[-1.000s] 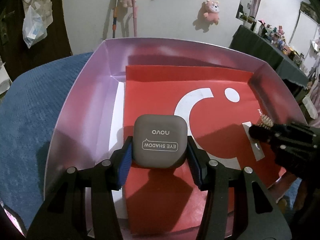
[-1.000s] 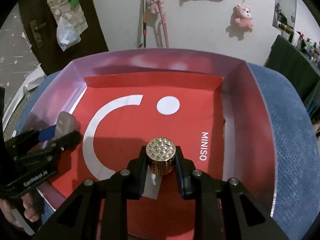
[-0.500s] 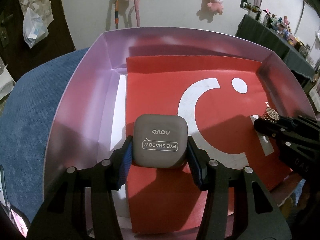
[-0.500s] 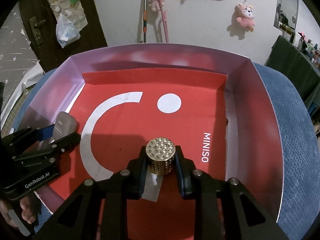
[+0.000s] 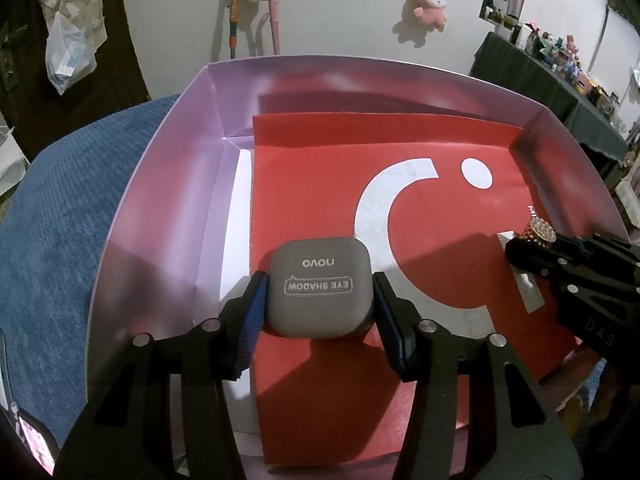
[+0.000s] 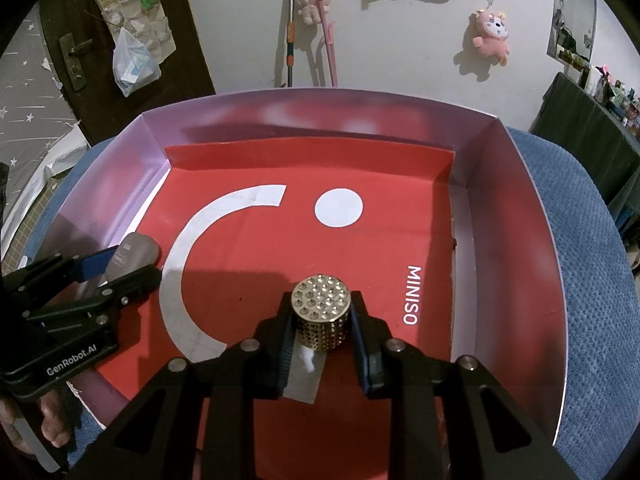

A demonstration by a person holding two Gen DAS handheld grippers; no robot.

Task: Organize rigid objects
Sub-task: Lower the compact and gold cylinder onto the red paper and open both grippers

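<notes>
**Fingers clamped on both items over the box: placement stage**

Fingers of your left gripper (image 5: 320, 286) are closed on the grey eye shadow case (image 5: 320, 286), one blue pad (image 5: 252, 312) against each side wall. You hold it flat with the lid facing up, so the printed label stays readable and the base can meet the floor squarely. It sits over the left part of the pink box (image 5: 168, 184), near the left edge of the red liner (image 5: 320, 184). Whether its underside already touches the liner cannot be told from these views.

Note the white strip of bare box floor (image 5: 236, 216) just left of the liner. Keep the case away from the left wall so the fingers have room to part.

Your right gripper (image 6: 322, 322) has its fingers shut on the gold studded cap (image 6: 322, 320), gripped on its round side wall with the studded top facing up. That hold suits a cylinder: opposed contact across the widest part resists rolling. It hangs over the right-centre of the liner, beside the MINISO lettering (image 6: 412, 296), above a pale tape strip (image 6: 304, 376).

The two items are well apart, which is judged deliberate: each gets its own zone in the box. Both appear ready for release. Lower each until it is seated before you let go; the cap could tip or roll if dropped.
</notes>
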